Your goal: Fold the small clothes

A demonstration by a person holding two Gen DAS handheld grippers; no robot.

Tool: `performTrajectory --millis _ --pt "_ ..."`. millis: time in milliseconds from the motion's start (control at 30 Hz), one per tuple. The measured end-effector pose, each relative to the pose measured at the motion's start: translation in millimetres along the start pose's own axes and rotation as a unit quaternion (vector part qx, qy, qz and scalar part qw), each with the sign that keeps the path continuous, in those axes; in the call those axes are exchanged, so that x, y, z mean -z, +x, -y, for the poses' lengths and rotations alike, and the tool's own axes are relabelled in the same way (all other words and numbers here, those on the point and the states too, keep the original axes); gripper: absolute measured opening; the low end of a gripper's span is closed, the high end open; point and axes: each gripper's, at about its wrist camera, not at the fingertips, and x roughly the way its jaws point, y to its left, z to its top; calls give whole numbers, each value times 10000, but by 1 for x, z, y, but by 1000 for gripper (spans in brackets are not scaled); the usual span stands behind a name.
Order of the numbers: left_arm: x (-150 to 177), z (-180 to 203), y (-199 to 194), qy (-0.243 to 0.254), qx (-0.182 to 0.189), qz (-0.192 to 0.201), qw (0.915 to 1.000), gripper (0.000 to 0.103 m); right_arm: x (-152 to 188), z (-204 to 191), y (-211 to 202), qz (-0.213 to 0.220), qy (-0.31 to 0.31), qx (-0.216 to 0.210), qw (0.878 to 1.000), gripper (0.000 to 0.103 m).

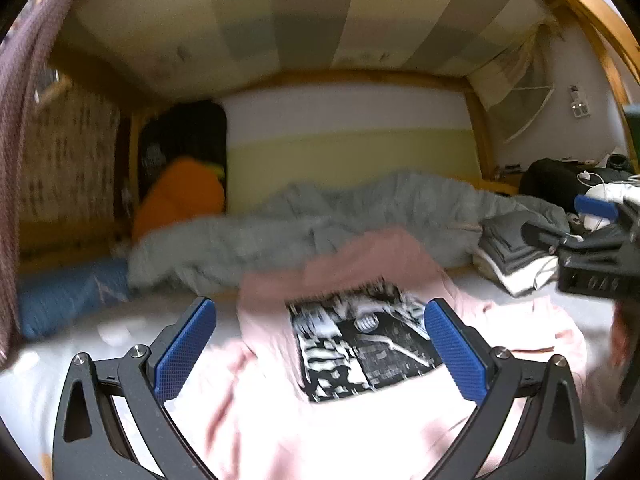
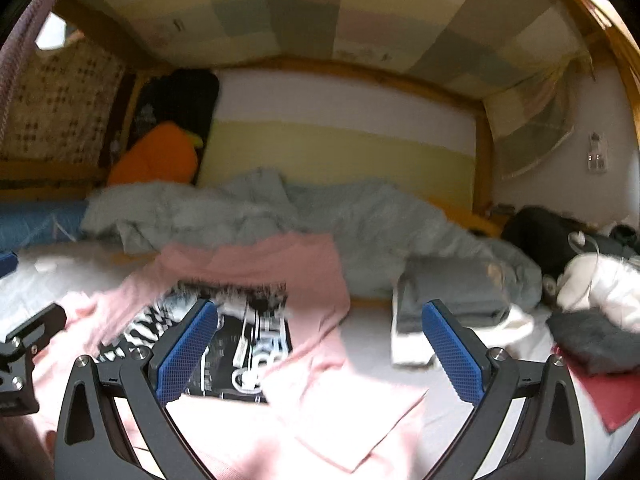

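Both grippers, left (image 1: pixel 320 344) and right (image 2: pixel 320 348), fingers spread, empty, above pink shirt (image 2: pixel 256 276) on white sheet (image 2: pixel 376 344).

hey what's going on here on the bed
A person holding a gripper in each hand is folding a pink T-shirt with a black-and-white print, spread on the white sheet. Both the left gripper and the right gripper are open above the shirt, gripping nothing. A stack of folded clothes sits to the right, and a rumpled grey blanket lies behind.
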Motion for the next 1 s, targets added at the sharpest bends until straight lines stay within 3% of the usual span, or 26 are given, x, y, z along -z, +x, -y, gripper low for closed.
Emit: performTrajectory --millis 100,267,500,600,667,800,933,1000 --pt "-9 -2 -9 52 96 -18 9999 103 -12 11 -21 250 -240 8 9994 102" --pt "-16 -18 -11 -503 180 -338 9980 103 -15 27 -41 244 -475 249 9983 102" --pt "-14 -33 -7 -752 -217 -269 9966 103 1 54 -26 -430 -167 281 9985 102" --pt "-16 -36 -6 -718 -260 -291 9967 103 6 63 -18 -656 -35 -81 9978 100" --pt "-17 -39 -5 -757 -241 -306 9964 103 10 62 -10 -898 -357 -365 9946 92" --pt "-15 -42 1 -833 -196 -450 9953 103 31 57 7 -1504 -1143 -1066 9762 76" --pt "-11 -40 6 -843 -189 -598 9945 103 66 45 20 -2301 -2303 -1581 9322 57" --pt "-11 -37 6 -796 -200 -586 9949 103 75 38 20 -2363 -2721 -1630 9185 56"
